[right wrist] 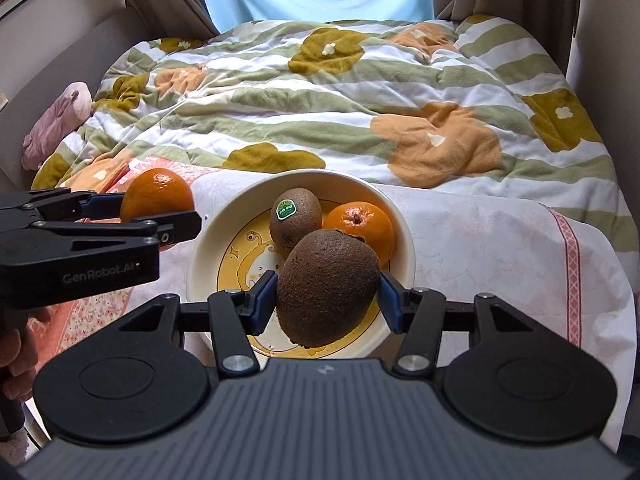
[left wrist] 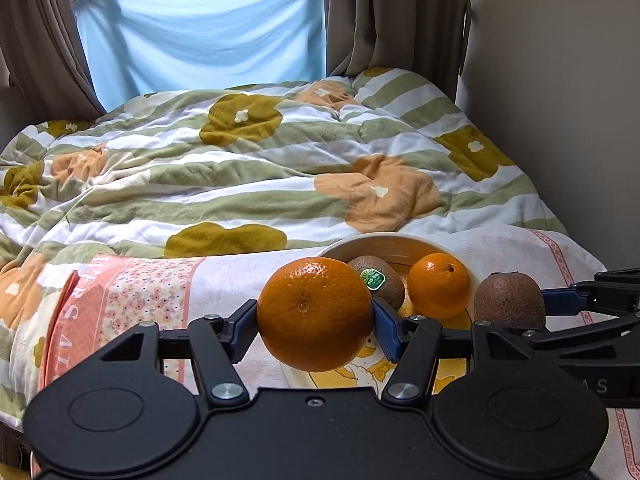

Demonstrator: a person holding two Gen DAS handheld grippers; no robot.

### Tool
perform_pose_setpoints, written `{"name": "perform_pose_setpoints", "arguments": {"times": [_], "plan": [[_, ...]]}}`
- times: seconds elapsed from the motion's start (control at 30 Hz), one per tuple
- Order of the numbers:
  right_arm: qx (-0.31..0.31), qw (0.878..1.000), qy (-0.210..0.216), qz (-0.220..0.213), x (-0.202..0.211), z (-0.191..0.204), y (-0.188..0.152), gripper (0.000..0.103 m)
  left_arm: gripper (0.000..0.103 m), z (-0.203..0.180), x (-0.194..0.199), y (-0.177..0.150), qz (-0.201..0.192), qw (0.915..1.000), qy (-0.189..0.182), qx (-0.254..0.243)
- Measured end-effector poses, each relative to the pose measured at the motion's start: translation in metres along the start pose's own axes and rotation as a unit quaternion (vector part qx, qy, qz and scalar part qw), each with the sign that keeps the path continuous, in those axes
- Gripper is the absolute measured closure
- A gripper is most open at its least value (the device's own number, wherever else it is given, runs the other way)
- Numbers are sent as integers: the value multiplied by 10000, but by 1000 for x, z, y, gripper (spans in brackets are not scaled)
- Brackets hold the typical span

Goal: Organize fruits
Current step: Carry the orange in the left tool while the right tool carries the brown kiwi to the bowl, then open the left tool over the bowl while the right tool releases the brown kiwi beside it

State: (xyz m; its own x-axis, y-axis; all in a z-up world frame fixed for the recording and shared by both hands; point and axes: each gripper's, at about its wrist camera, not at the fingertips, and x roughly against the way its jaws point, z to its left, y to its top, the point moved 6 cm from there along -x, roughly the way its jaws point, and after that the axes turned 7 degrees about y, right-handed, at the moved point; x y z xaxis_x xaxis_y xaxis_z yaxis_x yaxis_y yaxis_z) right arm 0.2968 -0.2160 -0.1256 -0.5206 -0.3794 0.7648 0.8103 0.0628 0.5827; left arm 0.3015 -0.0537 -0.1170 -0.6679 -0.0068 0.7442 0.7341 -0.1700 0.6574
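Bedroom w/ a flowered quilt [right wrist: 320, 92] covering the bed, brown curtains [left wrist: 392, 12] and a blue cloth [left wrist: 208, 28] across the window behind; nearer us a pale sheet [right wrist: 500, 232] is carrying one cream bowl [right wrist: 208, 248]. We're counting 4 fruits total: 2 oranges, 2 kiwis. Sitting in the bowl are 1 kiwi w/ a green sticker [right wrist: 295, 218] and 1 small orange [right wrist: 360, 226], touching each other. We're holding the other 2 in the air. Our left claw [left wrist: 316, 316] is gripping the big orange [left wrist: 316, 314], blue pads pressing on both sides, jaws about mid-width, just left of the bowl rim. Our right claw [right wrist: 328, 292] is clamping the bare kiwi [right wrist: 328, 288] the same way, hanging over the bowl's near half. Fingers of one hand [right wrist: 16, 360] are showing at the left edge of the right view, under the left claw's handle.
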Motion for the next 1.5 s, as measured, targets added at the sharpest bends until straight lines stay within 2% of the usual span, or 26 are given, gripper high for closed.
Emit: {"name": "perform_pose_setpoints", "arguments": {"times": [0.27,0.6,0.63,0.7,0.73,0.77,1.13,1.37,1.5], "plan": [[37,9998,69,194,-27,-14,-8,35,39,-16,-48,-4,270,9988,100,-396],[-88,9997,40,240,-34,-19,-11,35,38,-29,-66,-12,410,9959,144,-797],[-98,9997,32,242,-34,-19,-12,35,37,-29,-65,-12,372,9960,133,-803],[-108,9996,22,243,-33,-20,-12,35,23,-29,-62,-10,283,9963,137,-801],[-111,9997,13,239,-32,-20,-12,35,10,-29,-61,-9,264,9965,128,-782],[-115,9997,5,234,-31,-21,-12,35,6,-28,-59,-7,238,9968,131,-748],[-122,9997,-37,188,-19,-18,-12,35,6,-2,-21,-4,126,9990,233,-346],[-83,9997,54,210,-26,-5,-8,35,6,8,8,-14,129,9994,309,-32],[266,9991,8,316,-37,1,-10,35,6,14,16,-23,207,9992,333,65]]}}
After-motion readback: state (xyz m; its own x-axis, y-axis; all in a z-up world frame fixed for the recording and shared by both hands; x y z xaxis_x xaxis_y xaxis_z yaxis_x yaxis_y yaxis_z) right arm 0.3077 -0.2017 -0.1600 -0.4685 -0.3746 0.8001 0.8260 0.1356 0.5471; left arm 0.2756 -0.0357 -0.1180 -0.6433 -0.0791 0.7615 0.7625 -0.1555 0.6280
